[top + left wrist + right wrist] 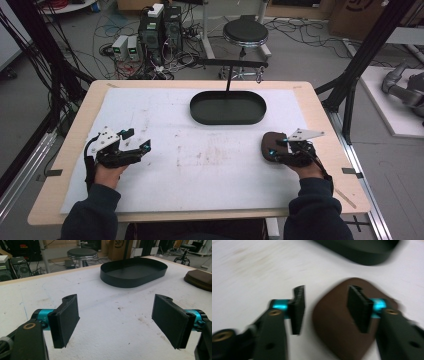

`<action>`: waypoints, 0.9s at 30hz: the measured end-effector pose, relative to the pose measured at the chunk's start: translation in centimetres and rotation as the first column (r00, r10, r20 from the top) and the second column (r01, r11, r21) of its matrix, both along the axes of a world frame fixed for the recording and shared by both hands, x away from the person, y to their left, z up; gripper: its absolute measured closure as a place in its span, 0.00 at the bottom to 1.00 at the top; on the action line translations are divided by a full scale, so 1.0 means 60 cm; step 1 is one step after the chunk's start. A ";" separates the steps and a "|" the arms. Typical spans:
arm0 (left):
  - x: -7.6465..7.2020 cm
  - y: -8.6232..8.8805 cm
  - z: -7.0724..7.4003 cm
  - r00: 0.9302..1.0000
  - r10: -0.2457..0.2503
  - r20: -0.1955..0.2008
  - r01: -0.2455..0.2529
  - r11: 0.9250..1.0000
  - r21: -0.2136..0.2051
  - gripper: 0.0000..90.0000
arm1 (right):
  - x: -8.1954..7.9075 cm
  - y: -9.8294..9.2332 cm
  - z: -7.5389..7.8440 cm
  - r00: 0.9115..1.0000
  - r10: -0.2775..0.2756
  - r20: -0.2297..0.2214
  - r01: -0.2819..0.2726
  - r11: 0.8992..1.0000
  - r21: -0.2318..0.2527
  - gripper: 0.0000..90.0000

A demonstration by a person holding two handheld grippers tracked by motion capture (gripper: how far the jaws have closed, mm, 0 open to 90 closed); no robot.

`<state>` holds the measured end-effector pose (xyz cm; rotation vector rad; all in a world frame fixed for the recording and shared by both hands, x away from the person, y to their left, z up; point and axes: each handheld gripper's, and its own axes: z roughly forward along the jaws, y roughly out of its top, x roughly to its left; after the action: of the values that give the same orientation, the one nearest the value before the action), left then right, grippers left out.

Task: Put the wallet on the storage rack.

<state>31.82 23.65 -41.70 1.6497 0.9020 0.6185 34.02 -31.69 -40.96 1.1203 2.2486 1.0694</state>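
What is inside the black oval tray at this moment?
The black oval tray looks empty: bare dark floor in the high view. In the left gripper view, its near wall hides a strip of the floor.

Even bright light; right gripper view motion-blurred, others sharp.

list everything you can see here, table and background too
tray: 1, black, oval, far centre of the table, empty
pouch: 1, brown, right side, under the right jaws
mat: 1, white, stained, covers the table
table: 1, light wood
stool: 1, black seat, floor behind the table
computer towers: 2, dark, floor at back left
left hand-held gripper: 1, black and teal, open above the mat
right hand-held gripper: 1, black and teal, open over the pouch
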 end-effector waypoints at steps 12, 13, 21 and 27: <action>0.001 -0.002 -0.001 1.000 -0.002 -0.003 0.002 1.000 0.001 0.24 | 0.043 -0.021 -0.049 0.955 -0.267 -0.129 0.277 0.958 0.068 0.19; 0.001 -0.003 -0.001 1.000 -0.003 -0.004 0.003 1.000 -0.001 0.24 | 0.045 -0.022 -0.052 0.953 -0.263 -0.148 0.277 0.957 0.087 0.19; 0.003 -0.007 -0.001 1.000 -0.004 -0.004 0.004 1.000 0.002 0.24 | 0.056 -0.032 -0.061 0.931 -0.245 -0.271 0.298 0.937 0.180 0.21; 0.003 -0.008 -0.002 1.000 -0.007 -0.005 0.007 1.000 0.005 0.24 | 0.060 -0.041 -0.060 0.919 -0.210 -0.335 0.296 0.927 0.231 0.35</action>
<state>32.02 23.19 -41.80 1.6596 0.8983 0.6124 37.59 -34.14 -44.57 1.7540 2.1296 1.1924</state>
